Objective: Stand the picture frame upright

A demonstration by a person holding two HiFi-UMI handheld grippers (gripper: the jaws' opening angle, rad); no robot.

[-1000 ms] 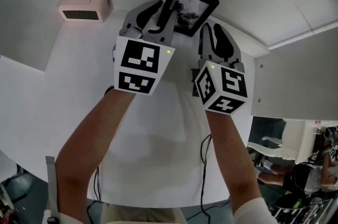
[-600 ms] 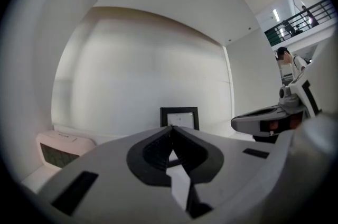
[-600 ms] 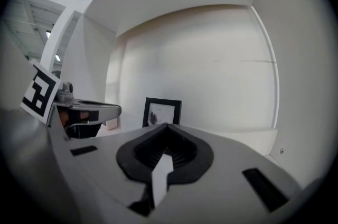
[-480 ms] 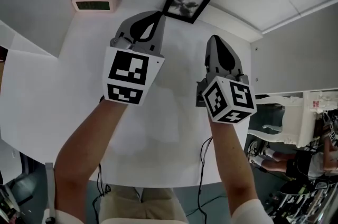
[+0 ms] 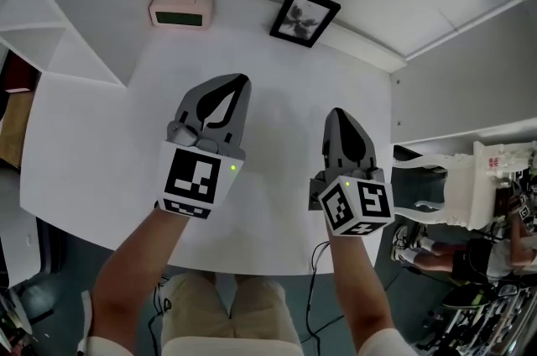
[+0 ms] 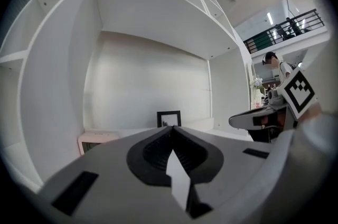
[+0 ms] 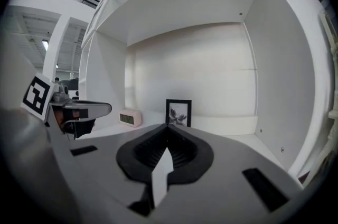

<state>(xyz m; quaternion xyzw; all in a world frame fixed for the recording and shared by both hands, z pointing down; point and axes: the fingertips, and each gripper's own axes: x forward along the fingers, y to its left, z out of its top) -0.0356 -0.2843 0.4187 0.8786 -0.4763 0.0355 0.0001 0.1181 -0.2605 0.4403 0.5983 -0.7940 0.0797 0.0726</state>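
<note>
— This white shelf (image 5: 268, 207), what's on it?
— One picture frame (image 5: 304, 16), upright by the back wall, right of the one clock (image 5: 180, 11). My left gripper (image 5: 242, 82) and right gripper (image 5: 337, 114) hang well short of the clock, both closed on nothing.
— How would it handle?
— Light, stiff, likely glass-fronted, I'd guess. I'd pinch its side edges.

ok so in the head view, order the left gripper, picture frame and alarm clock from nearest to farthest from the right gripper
From the right gripper:
1. left gripper, alongside on its left.
2. picture frame, standing upright ahead, at the back.
3. alarm clock, in the far back-left corner.
</note>
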